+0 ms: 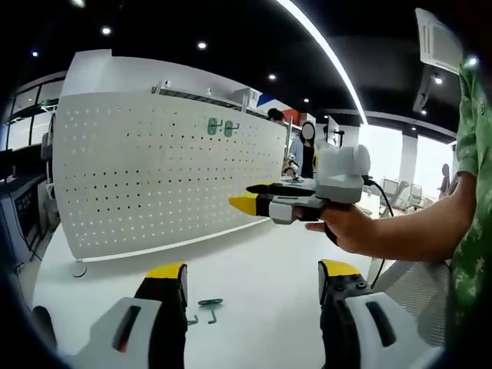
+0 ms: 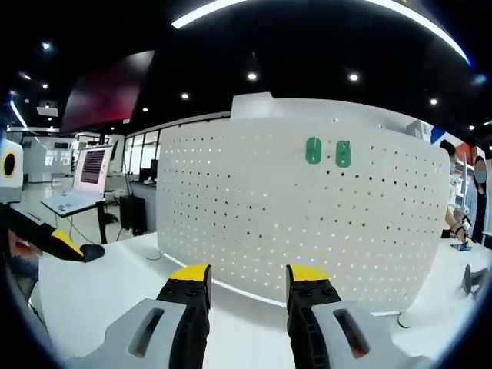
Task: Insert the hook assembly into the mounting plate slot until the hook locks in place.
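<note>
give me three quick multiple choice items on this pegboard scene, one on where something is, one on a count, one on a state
1. Where does the loose green hook lie?
A. on the white table
B. on a chair
C. in the right gripper

2. How many green hooks hang on the pegboard?
A. none
B. two
C. five

3. How do the left gripper jaws stand?
A. shut on a hook
B. open, holding nothing
C. shut on a cable

Answers: 1 A, it rests on the table by the jaws. 2 B, a pair sits near the top. 3 B, a wide gap shows between them.

Two hooks [image 1: 222, 127] on pegboard [image 1: 154, 184] — another [image 1: 208, 305] lies before it.
</note>
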